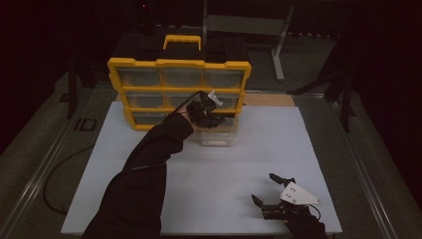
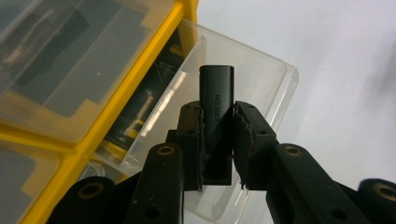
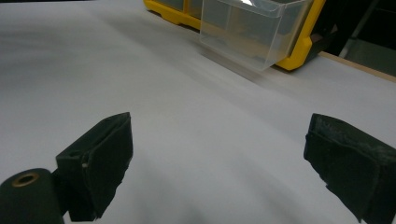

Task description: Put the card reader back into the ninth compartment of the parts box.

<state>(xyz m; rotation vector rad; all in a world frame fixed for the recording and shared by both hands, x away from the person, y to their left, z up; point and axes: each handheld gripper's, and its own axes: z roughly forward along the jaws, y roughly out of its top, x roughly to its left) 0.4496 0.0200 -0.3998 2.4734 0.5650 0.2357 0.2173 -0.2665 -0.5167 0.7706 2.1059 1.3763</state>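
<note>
My left gripper (image 2: 218, 122) is shut on a small black plastic block (image 2: 217, 95) with pale lettering along its side. It hangs over the clear drawer (image 2: 261, 79) pulled out of the yellow organiser's (image 2: 93, 135) bottom row. In the high view that left gripper (image 1: 206, 110) sits above the clear drawer (image 1: 219, 138), in front of the yellow organiser (image 1: 179, 63). My right gripper (image 1: 268, 188) rests low near the front right of the white table (image 1: 259, 149), jaws wide open. Its two black pads (image 3: 109, 151) have only bare white surface between them.
The organiser has several clear-fronted drawers, some holding dark parts, and a yellow carry handle (image 1: 182, 39) on top. The pulled-out drawer (image 3: 252, 28) stands ahead of the right gripper. A cable (image 1: 52, 174) lies off the table's left edge; a metal stand (image 1: 278, 45) is behind.
</note>
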